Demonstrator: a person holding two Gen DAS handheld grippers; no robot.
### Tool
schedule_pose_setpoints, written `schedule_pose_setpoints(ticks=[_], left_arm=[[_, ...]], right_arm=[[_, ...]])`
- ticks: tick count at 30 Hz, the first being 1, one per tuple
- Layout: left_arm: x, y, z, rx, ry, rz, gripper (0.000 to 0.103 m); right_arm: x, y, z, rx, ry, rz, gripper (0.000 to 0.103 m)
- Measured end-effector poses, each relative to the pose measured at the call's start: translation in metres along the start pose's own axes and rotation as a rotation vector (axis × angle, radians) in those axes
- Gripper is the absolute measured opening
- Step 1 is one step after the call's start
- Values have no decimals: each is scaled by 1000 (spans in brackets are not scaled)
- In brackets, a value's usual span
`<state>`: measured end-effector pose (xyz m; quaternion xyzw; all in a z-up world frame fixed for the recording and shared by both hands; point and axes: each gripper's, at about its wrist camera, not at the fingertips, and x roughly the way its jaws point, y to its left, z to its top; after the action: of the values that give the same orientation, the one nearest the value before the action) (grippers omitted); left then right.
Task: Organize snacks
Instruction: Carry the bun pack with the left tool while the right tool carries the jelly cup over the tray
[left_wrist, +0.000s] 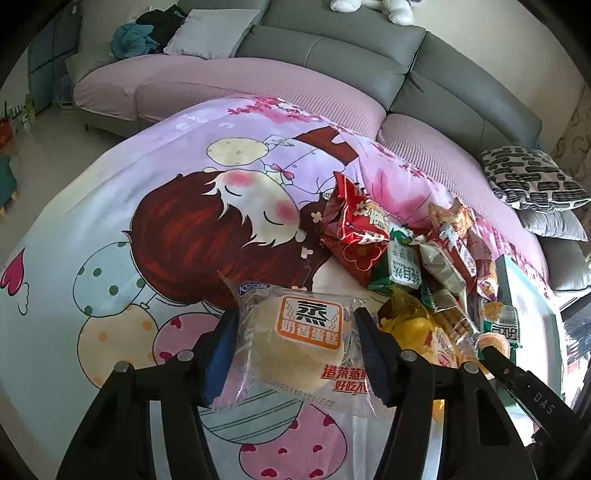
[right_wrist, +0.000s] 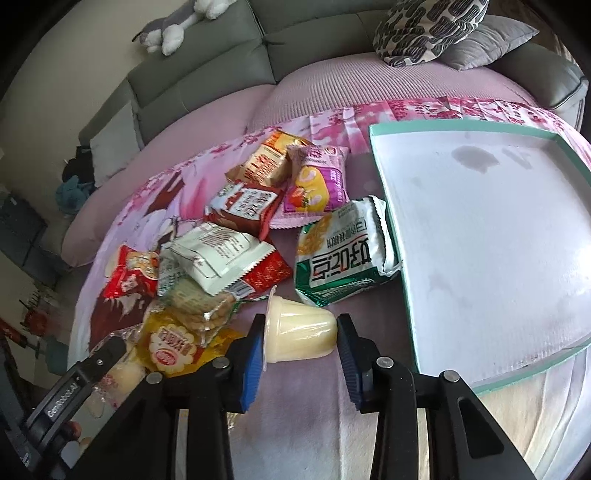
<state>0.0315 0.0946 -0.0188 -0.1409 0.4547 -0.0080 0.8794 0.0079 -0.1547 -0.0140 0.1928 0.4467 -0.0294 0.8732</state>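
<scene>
Left fingers: the left gripper (left_wrist: 295, 354) has its two pads on the sides of a steamed cake packet (left_wrist: 299, 339), pinching the clear wrapper; the cake sits between them, tilted a little.
Right fingers: the right gripper (right_wrist: 301, 350) is pinching a jelly cup (right_wrist: 299, 334) that lies on its side, lid toward the left pad and base toward the right pad.
Reason for the grips: I think each snack is taken across its narrow part, so the soft wrapper and the smooth cup do not slip when lifted.
Snack pile: the other packets (right_wrist: 236, 236) lie in a loose heap on the cartoon cloth (left_wrist: 110, 221), just beyond both grippers.
Tray: the shallow box with teal rim (right_wrist: 391, 221) is bare inside and stands to the right of the pile, touching the green packet (right_wrist: 343, 254).
Cup relative to tray: near its left wall, still outside.
Next step, as a judgement: carry both snacks into the tray.
</scene>
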Motion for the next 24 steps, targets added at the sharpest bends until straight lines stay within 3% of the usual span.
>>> schedule_pose_setpoints(ticks=[9, 17, 24], left_arm=[[-30, -14, 12, 7, -78, -16, 63], [-49, -68, 30, 91, -94, -63, 63], [-56, -145, 40, 212, -101, -183, 63]], right_arm=[[-36, -1, 11, -2, -99, 30, 40], [-66, -36, 39, 71, -164, -73, 40], [-81, -97, 66, 198, -201, -182, 40]])
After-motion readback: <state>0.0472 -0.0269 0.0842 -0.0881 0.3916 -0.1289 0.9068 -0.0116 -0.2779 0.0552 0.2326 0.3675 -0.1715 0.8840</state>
